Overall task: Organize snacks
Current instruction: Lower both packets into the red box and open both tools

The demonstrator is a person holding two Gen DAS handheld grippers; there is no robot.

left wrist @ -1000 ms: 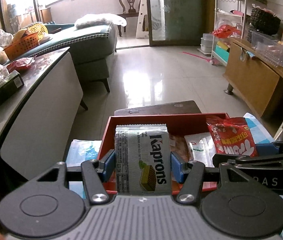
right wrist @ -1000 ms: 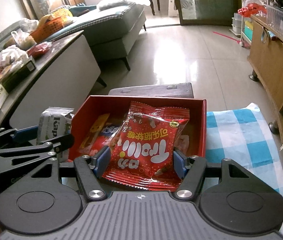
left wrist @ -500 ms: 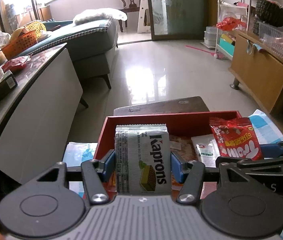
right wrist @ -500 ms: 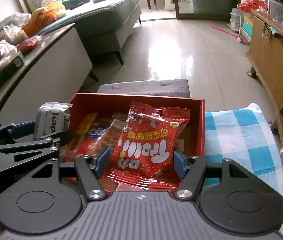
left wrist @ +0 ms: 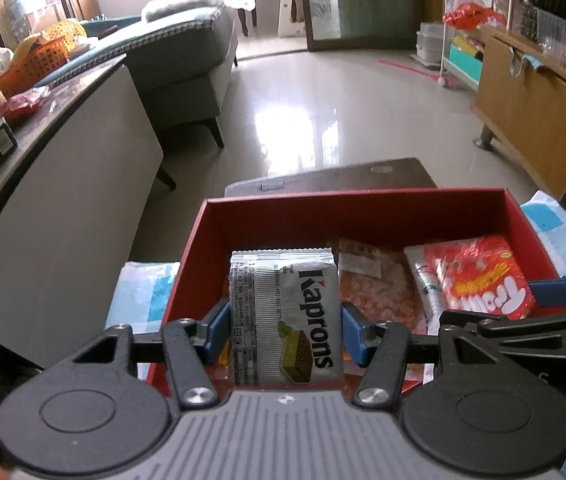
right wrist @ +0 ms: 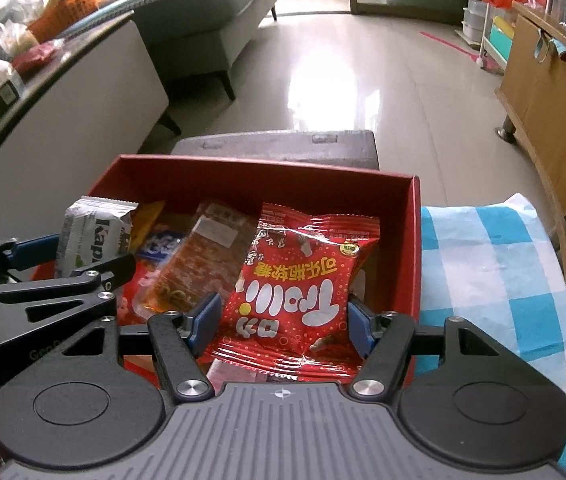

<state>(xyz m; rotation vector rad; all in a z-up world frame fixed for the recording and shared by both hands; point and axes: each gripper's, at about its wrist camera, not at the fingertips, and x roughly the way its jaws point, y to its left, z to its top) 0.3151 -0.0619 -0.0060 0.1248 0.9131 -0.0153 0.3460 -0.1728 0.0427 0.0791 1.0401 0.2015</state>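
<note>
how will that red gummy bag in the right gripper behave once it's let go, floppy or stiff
The red gummy bag is probably floppy: its glossy film is creased and its bottom edge sags. It looks puffy, so likely light for its size. With the right gripper opening over the red box, it should slump flat rather than stand.

The Kaprons wafer pack (left wrist: 285,320) hides the red box (left wrist: 363,216) floor behind it, and its lower edge is cut off by the left hand-held gripper (left wrist: 285,330) body. Small print on the red gummy bag (right wrist: 299,292) is illegible.
</note>
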